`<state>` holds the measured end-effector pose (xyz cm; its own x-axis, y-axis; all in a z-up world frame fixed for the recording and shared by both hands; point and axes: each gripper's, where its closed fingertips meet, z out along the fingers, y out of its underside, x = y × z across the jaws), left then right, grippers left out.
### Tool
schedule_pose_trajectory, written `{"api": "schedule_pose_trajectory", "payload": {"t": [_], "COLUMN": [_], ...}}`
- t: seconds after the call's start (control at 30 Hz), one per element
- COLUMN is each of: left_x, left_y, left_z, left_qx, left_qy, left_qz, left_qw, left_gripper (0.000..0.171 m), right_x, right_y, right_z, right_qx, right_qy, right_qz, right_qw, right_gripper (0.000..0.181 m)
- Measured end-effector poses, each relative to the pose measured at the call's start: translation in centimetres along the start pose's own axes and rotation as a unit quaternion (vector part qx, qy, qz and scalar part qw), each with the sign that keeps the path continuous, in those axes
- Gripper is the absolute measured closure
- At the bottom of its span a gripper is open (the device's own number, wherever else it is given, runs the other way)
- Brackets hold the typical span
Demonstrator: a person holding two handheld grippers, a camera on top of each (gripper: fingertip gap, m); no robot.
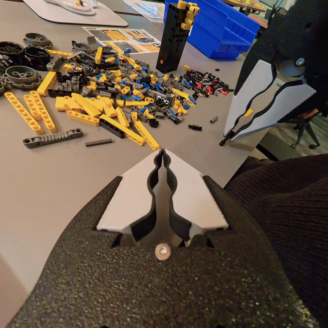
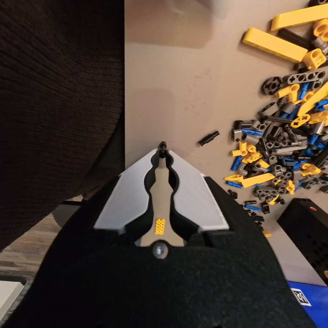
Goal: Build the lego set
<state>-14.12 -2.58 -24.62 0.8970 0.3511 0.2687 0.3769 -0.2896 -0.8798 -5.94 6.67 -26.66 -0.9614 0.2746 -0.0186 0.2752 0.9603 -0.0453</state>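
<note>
My left gripper (image 1: 162,150) is shut and empty, held above the bare grey table (image 1: 53,186) just in front of a pile of small yellow, black, grey and blue building parts (image 1: 124,92). My right gripper (image 2: 162,150) is shut on a small black pin (image 2: 162,148) that sticks out past its tips. In the left wrist view the right gripper (image 1: 229,137) hangs near the table's right edge with the black pin (image 1: 224,141) pointing down. A small yellow piece (image 2: 160,226) lies on the table under the right fingers. Another black pin (image 2: 209,138) lies loose nearby.
A tall black block (image 1: 173,39) topped with yellow pieces stands behind the pile, beside a blue bin (image 1: 221,30). Black wheels (image 1: 23,53), yellow beams (image 1: 23,113), a grey toothed rack (image 1: 53,137) and an axle (image 1: 98,142) lie left. A dark knit sleeve (image 1: 284,204) covers the right. Some 12 cm of space lies between my two pairs of fingers. The tall black block (image 1: 173,39) is about 20 cm from my right fingertips.
</note>
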Motion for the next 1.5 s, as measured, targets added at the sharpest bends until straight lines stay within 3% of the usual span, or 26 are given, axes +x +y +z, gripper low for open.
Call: {"api": "schedule_pose_trajectory", "payload": {"t": [0.1,0.23,0.3,0.73,0.83,0.93,1.0,1.07,1.2,1.27,1.5], "left_x": [0.0,0.0,0.0,0.2,1.1,2.7,4.2,5.5,7.5,8.1,9.6], "left_y": [0.0,0.0,0.0,-0.1,-0.2,-0.5,-1.0,-1.5,-2.6,-3.3,-4.9], "left_z": [0.0,0.0,0.0,-0.1,-0.2,-0.3,-0.2,-0.2,-0.2,-0.4,-1.6], "left_qx": [0.001,0.0,0.0,0.007,0.016,0.035,0.057,0.076,0.105,0.119,0.123], "left_qy": [0.001,0.002,0.002,0.018,0.035,0.069,0.105,0.142,0.198,0.226,0.369], "left_qz": [-0.002,-0.002,-0.001,-0.006,0.02,0.053,0.052,0.039,0.009,-0.016,-0.137], "left_qw": [1.0,1.0,1.0,1.0,0.999,0.996,0.992,0.986,0.975,0.967,0.911], "left_gripper": [0.171,0.171,0.171,0.171,0.171,0.17,0.155,0.136,0.132,0.132,0.14], "right_x": [0.0,-0.1,-1.1,-1.2,-0.4,1.5,2.4,2.5,1.4,0.8,-0.7], "right_y": [0.0,0.2,0.4,0.3,-0.3,-3.1,-4.4,-5.3,-6.7,-7.0,-6.6], "right_z": [0.0,0.1,0.8,0.8,0.4,-1.8,-3.4,-4.4,-6.4,-6.9,-8.0], "right_qx": [0.001,-0.024,-0.028,0.012,0.067,0.231,0.333,0.412,0.534,0.557,0.584], "right_qy": [-0.003,0.016,-0.012,-0.023,-0.024,-0.04,-0.062,-0.097,-0.173,-0.183,-0.154], "right_qz": [-0.006,-0.078,-0.087,0.056,0.085,0.171,0.213,0.238,0.25,0.236,0.175], "right_qw": [1.0,0.997,0.996,0.998,0.994,0.957,0.916,0.874,0.789,0.775,0.778], "right_gripper": [0.177,0.177,0.177,0.176,0.175,0.176,0.176,0.176,0.176,0.176,0.176]}}
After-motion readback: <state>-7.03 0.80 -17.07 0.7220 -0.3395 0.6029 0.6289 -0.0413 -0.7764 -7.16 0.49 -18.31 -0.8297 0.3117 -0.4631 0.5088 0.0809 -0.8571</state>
